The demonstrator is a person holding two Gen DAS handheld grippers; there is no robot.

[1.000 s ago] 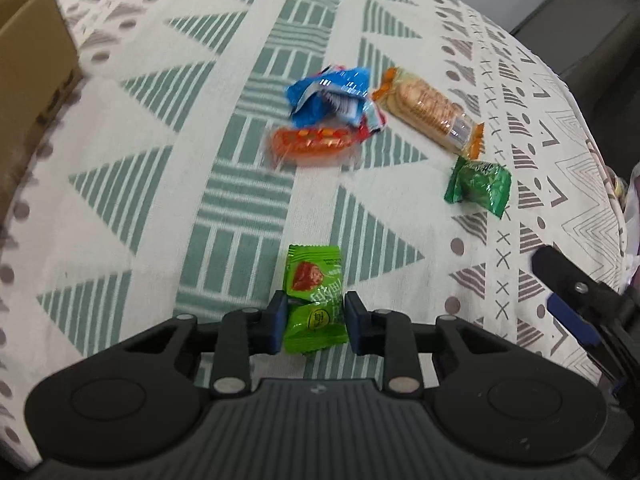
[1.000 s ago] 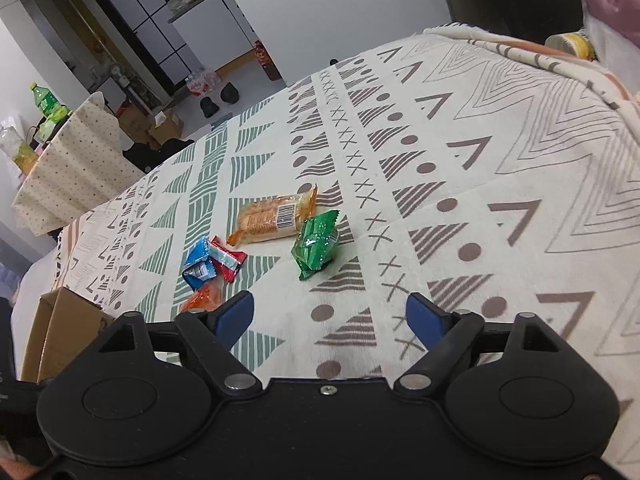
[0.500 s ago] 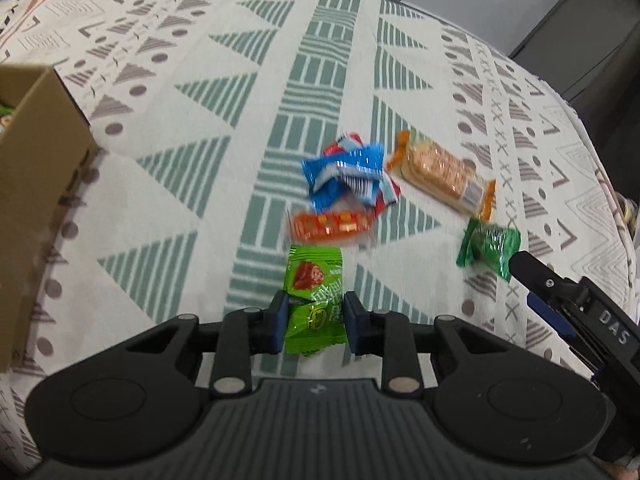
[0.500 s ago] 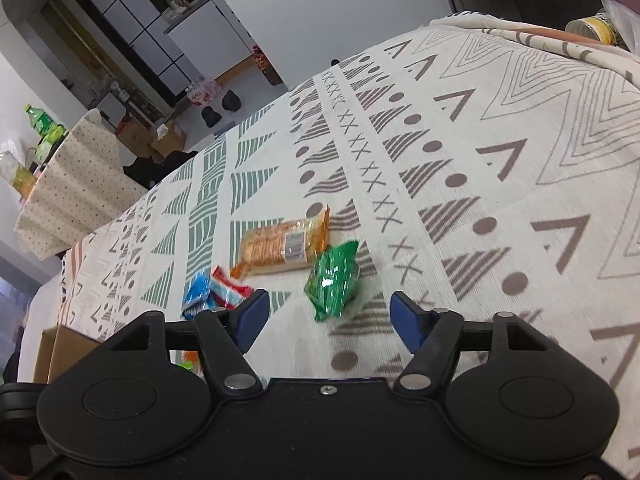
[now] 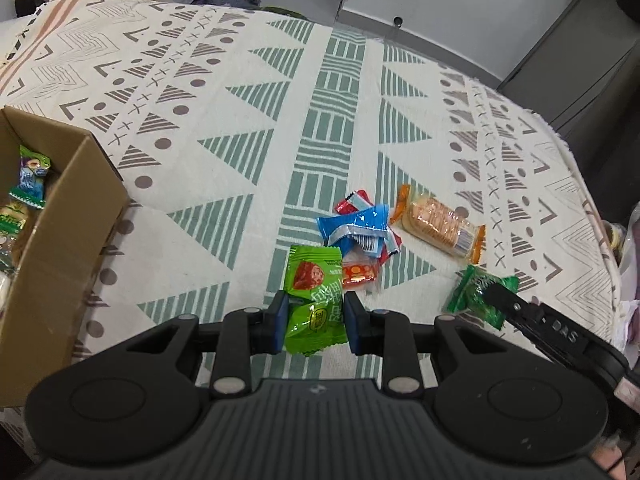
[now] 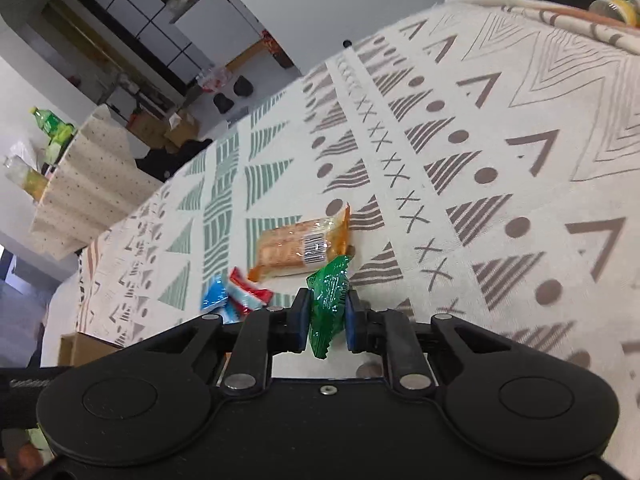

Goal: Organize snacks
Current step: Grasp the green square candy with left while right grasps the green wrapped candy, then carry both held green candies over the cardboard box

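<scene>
My left gripper (image 5: 315,322) is shut on a light green snack packet (image 5: 314,292) held above the patterned cloth. A cardboard box (image 5: 60,240) with several snacks inside stands at the left. My right gripper (image 6: 327,322) is shut on a dark green snack packet (image 6: 327,300), which also shows at the right of the left wrist view as a dark green packet (image 5: 474,294) under a black finger. On the cloth lie a cracker pack (image 5: 438,226), a blue wrapper (image 5: 356,228), a red wrapper (image 5: 350,205) and an orange packet (image 5: 359,273).
The cloth-covered table (image 5: 240,140) drops off at the far and right edges. Beyond it the right wrist view shows a dotted-cloth stand (image 6: 84,184) with a green bottle (image 6: 50,124), and floor boxes (image 6: 160,128).
My right gripper closed in and shut on the dark green packet. My left gripper, still holding the light green packet, rose and drew back, bringing the cardboard box further into view.
</scene>
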